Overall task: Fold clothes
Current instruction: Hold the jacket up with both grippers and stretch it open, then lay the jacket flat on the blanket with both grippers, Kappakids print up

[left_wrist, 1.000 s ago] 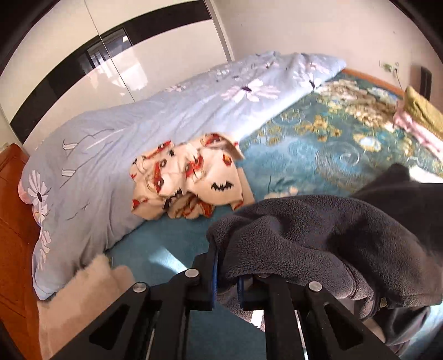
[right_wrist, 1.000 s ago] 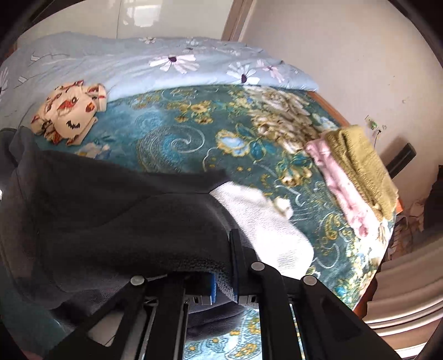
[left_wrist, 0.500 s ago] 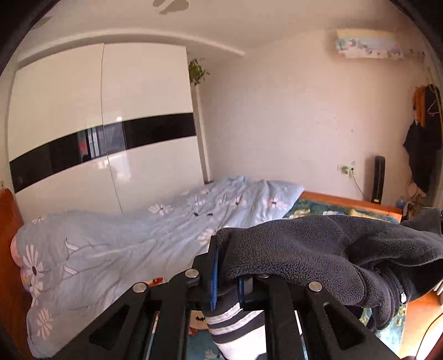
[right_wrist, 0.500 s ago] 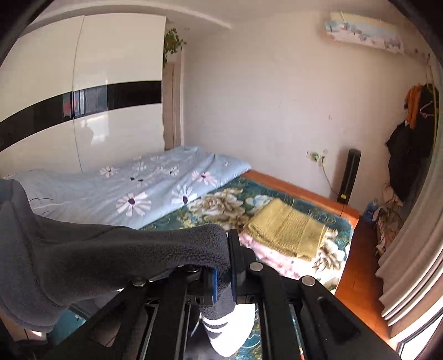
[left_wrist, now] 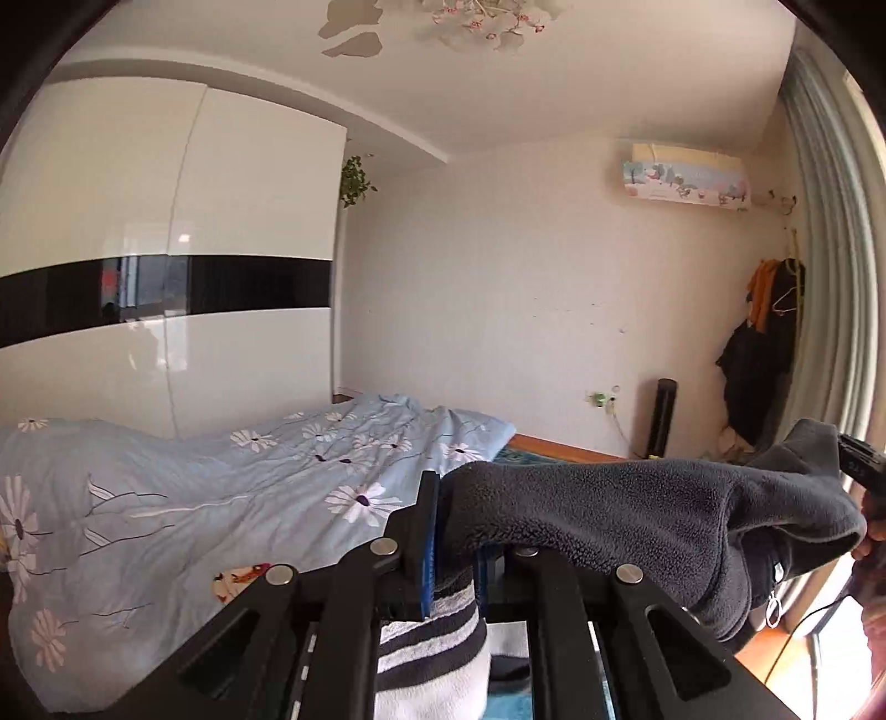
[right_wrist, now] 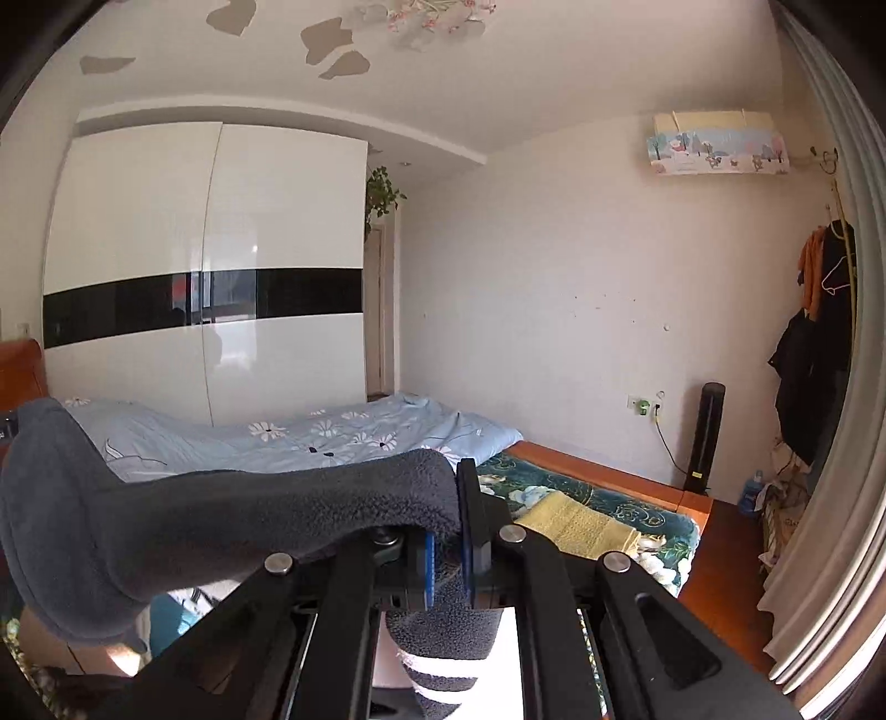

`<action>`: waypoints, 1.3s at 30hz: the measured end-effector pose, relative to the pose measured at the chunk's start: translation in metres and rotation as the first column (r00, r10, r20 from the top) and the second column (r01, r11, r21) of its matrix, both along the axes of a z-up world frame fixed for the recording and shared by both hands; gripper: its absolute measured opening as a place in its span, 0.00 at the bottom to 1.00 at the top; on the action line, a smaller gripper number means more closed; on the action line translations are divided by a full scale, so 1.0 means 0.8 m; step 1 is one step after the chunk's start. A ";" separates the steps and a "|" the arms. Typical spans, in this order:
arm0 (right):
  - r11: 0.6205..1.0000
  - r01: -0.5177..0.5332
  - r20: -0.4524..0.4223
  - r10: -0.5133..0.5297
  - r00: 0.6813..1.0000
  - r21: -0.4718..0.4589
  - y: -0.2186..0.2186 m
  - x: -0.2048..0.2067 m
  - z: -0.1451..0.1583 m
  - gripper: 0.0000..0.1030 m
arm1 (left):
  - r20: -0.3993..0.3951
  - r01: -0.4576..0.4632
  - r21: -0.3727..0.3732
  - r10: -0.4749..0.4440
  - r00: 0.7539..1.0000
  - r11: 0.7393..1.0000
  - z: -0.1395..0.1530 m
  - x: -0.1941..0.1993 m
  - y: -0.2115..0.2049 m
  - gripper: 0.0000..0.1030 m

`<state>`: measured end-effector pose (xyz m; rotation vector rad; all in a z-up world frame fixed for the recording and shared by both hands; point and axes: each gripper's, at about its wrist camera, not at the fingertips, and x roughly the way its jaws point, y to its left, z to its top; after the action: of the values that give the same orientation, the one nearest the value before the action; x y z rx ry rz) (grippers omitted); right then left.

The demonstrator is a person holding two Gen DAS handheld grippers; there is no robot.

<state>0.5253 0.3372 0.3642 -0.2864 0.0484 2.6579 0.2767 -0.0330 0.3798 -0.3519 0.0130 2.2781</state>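
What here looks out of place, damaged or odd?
The ceiling shows brown patches that look like peeling paint. On the bed, a cream patterned garment lies unfolded beside the pale blue floral duvet. The dark grey fleece garment hangs normally between both grippers.

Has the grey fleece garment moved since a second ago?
Yes. The grey fleece garment is lifted: it lay on the teal bedspread before and now hangs between both claws, level with the wardrobe's base.

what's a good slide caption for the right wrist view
Right gripper shut on a dark grey fleece garment, held up above the bed, wardrobe behind.
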 end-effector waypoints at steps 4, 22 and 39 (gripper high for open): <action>1.000 0.019 0.070 -0.018 0.997 -0.023 0.016 -0.016 -0.010 0.07 | 0.107 0.030 -0.085 -0.021 0.994 0.996 -0.033 -0.056 0.045 0.12; 0.790 0.280 0.563 0.097 0.820 -0.545 0.224 -0.200 -0.423 0.07 | 0.675 0.136 -0.410 0.200 0.710 0.902 -0.415 -0.238 0.253 0.10; 0.679 0.436 0.682 0.130 0.720 -0.590 0.361 -0.306 -0.550 0.17 | 0.837 0.079 -0.428 0.362 0.409 0.900 -0.567 -0.401 0.374 0.16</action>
<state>0.2807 0.6262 -0.0755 -1.4363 0.8642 2.0376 -0.0442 0.2658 -0.0741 -1.8803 -0.1097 1.9142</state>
